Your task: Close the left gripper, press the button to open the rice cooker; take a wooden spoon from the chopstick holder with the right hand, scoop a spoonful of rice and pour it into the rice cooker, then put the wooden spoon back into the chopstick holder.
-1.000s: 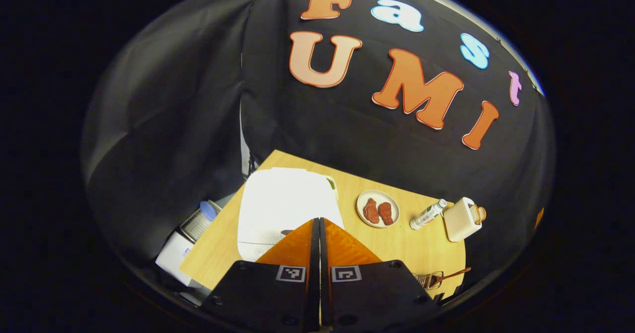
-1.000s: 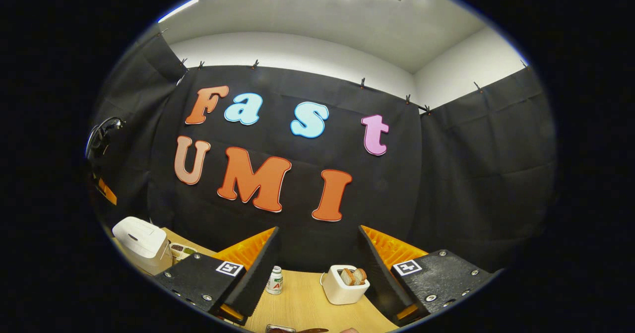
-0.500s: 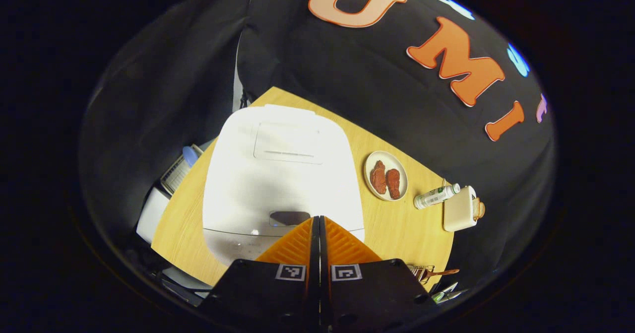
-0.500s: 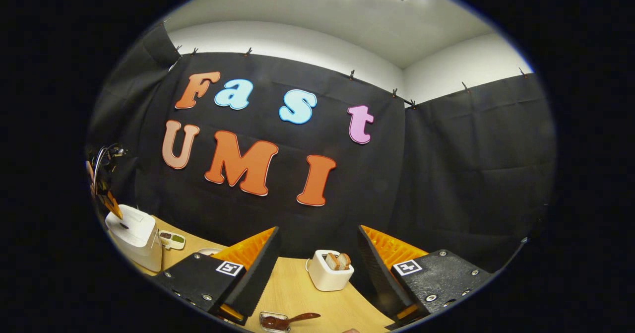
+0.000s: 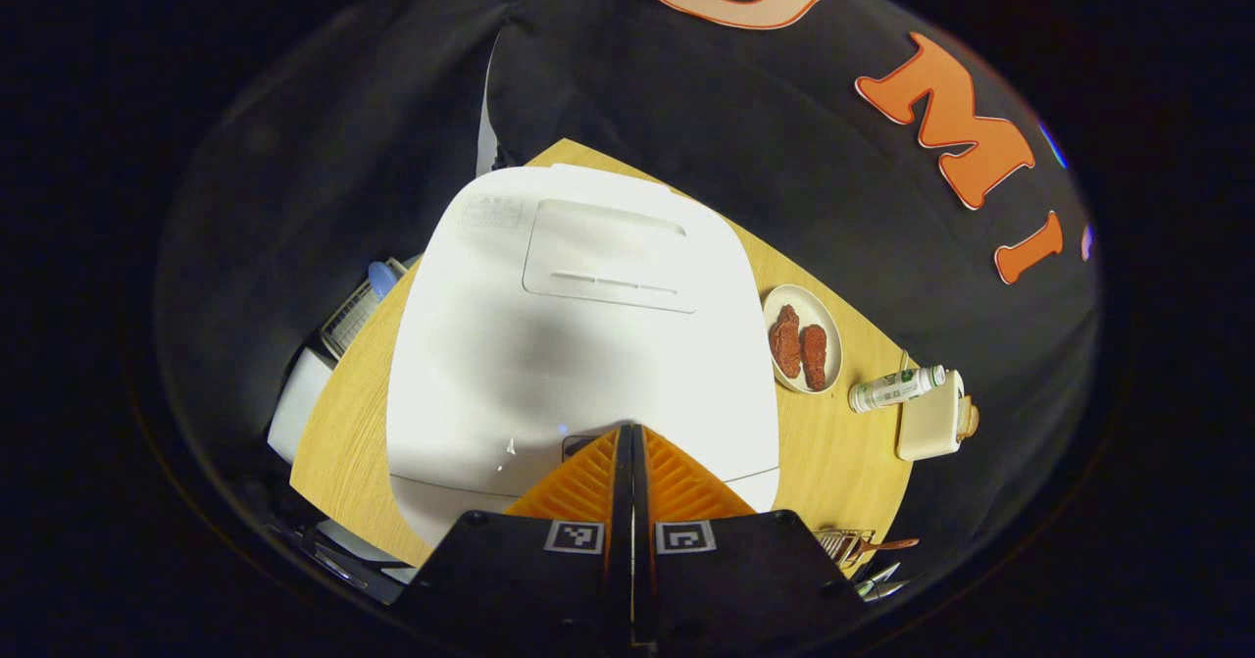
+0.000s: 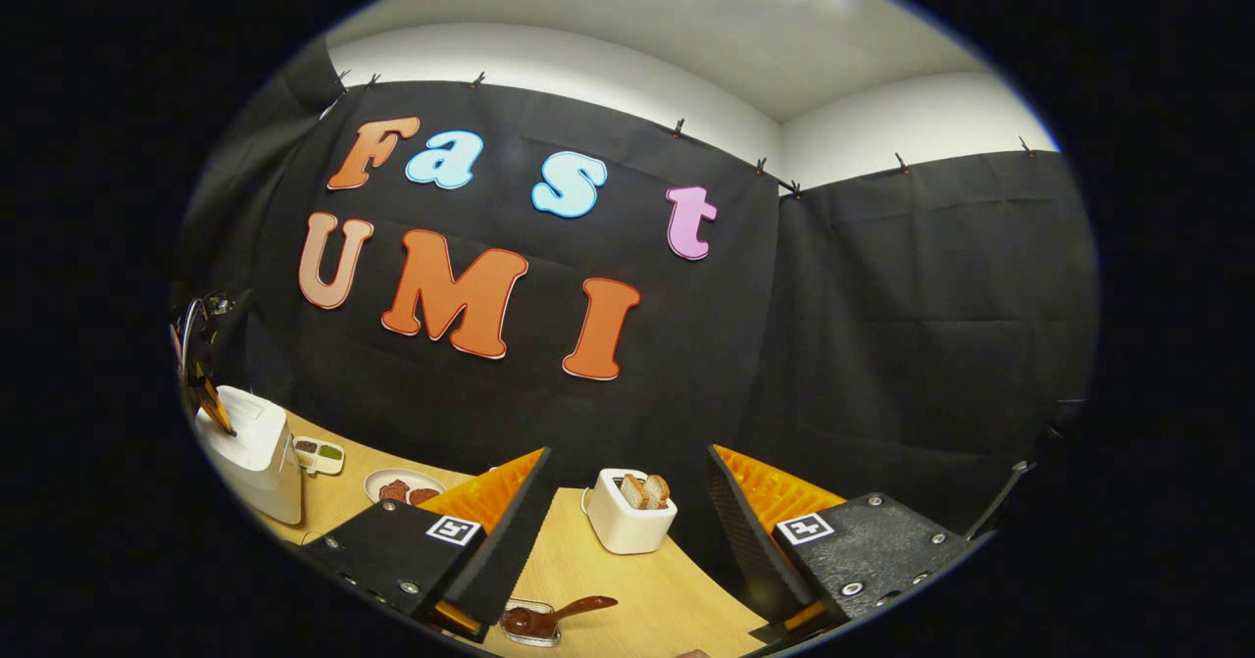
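The white rice cooker point(image 5: 578, 344) stands with its lid down on the wooden table point(image 5: 343, 432). My left gripper point(image 5: 628, 430) is shut and empty. Its tips sit right at the dark button point(image 5: 577, 440) on the front of the lid, covering most of it. In the right gripper view the rice cooker point(image 6: 247, 452) is far left, with the left gripper point(image 6: 211, 401) coming down onto its top. My right gripper point(image 6: 627, 457) hangs open and empty above the table. A wooden spoon point(image 6: 574, 607) lies in a small clear holder point(image 6: 529, 624) just below it. The same wooden spoon point(image 5: 882, 544) shows at the table's near right edge.
A plate of red-brown pieces point(image 5: 802, 336), a lying bottle point(image 5: 894, 388) and a white toaster point(image 5: 931, 413) sit right of the cooker. The toaster point(image 6: 627, 526) holds bread slices. A small divided dish point(image 6: 319, 455) stands beside the cooker. White boxes point(image 5: 294, 413) lie below the table's left edge.
My left gripper, still shut, has come down and forward onto the cooker's lid front, so the button is now mostly covered. The right gripper has swung right and tilted down, still open.
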Demonstrator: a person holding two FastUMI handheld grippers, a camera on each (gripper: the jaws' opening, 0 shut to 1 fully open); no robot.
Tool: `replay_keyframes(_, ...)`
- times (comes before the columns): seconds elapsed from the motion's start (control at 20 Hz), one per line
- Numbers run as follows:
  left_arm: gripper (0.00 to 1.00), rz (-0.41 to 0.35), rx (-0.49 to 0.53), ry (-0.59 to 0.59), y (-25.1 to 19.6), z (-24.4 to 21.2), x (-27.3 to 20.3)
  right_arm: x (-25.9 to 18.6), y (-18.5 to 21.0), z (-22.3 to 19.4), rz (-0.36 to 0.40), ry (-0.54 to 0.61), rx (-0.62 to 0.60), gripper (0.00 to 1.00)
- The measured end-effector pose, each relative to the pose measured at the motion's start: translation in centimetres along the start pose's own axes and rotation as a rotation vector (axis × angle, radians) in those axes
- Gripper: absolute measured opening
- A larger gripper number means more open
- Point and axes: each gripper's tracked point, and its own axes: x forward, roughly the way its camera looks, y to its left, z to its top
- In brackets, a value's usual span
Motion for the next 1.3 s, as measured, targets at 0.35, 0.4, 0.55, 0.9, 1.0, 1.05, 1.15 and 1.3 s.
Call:
replay_keyframes(0.35,0.06,0.116,0.207,-0.379,-1.2,4.5,-6.3,1.4,2.4,-5.1,0.095,0.119,0.035,0.94)
replay_keyframes(0.4,0.06,0.138,0.233,-0.438,-1.6,5.4,-7.7,1.7,2.9,-5.9,0.113,0.139,0.047,0.94)
replay_keyframes(0.55,0.05,0.173,0.301,-0.596,-2.6,6.9,-11.6,2.2,3.9,-8.2,0.160,0.193,0.074,0.94)
replay_keyframes(0.9,0.05,0.115,0.333,-0.744,-6.1,2.9,-16.4,3.3,4.7,-15.1,0.241,0.352,0.135,0.94)
replay_keyframes(1.0,0.05,0.121,0.366,-0.784,-7.0,1.2,-17.4,3.2,4.9,-17.4,0.262,0.413,0.179,0.94)
replay_keyframes(1.05,0.05,0.129,0.382,-0.803,-7.4,0.5,-17.9,3.3,5.0,-18.3,0.268,0.435,0.200,0.94)
replay_keyframes(1.15,0.05,0.135,0.415,-0.828,-8.5,-0.8,-18.6,3.8,4.6,-20.1,0.262,0.471,0.223,0.94)
replay_keyframes(1.3,0.11,0.117,0.448,-0.851,-10.2,-2.7,-19.8,4.3,4.1,-23.2,0.265,0.534,0.274,0.94)
